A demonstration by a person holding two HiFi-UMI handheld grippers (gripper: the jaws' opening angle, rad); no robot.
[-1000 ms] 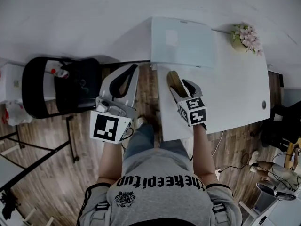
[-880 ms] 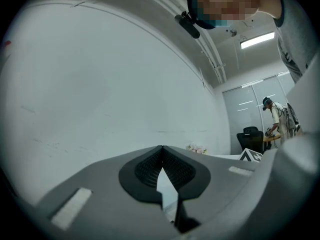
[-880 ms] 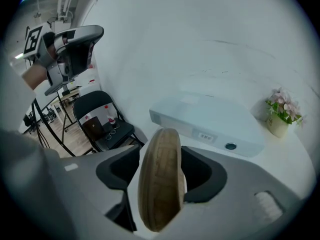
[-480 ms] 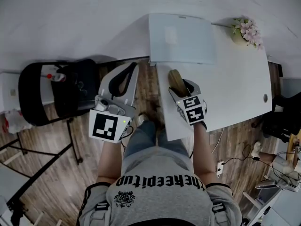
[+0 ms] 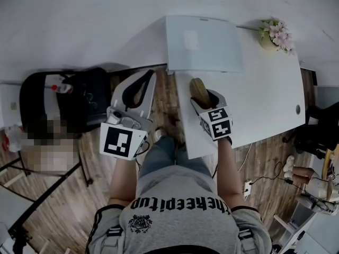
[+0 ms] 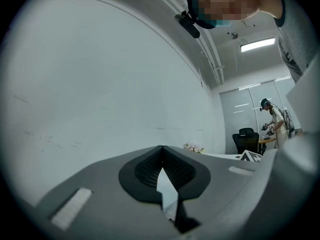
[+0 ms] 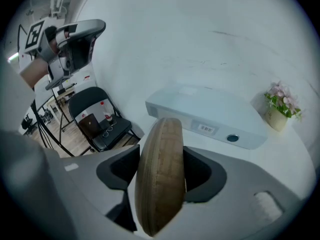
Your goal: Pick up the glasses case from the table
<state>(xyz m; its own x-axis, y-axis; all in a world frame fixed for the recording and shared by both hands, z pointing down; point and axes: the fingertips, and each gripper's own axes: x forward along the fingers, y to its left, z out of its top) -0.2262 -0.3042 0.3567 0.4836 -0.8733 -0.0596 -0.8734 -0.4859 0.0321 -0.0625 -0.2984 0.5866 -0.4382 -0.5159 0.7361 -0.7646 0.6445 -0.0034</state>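
The right gripper (image 5: 205,99) angles down over the white table's (image 5: 265,99) near edge. Its jaws have just been closing and now press both sides of the brown glasses case (image 5: 197,90), held on edge. The left gripper (image 5: 150,75) hangs level beside the table, jaws together and empty.

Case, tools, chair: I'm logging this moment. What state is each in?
case: on edge, clamped between the right tool's jaws.
right tool: jaws have just been closing, now shut on the case.
left tool: shut, empty.
chair: unfolded.
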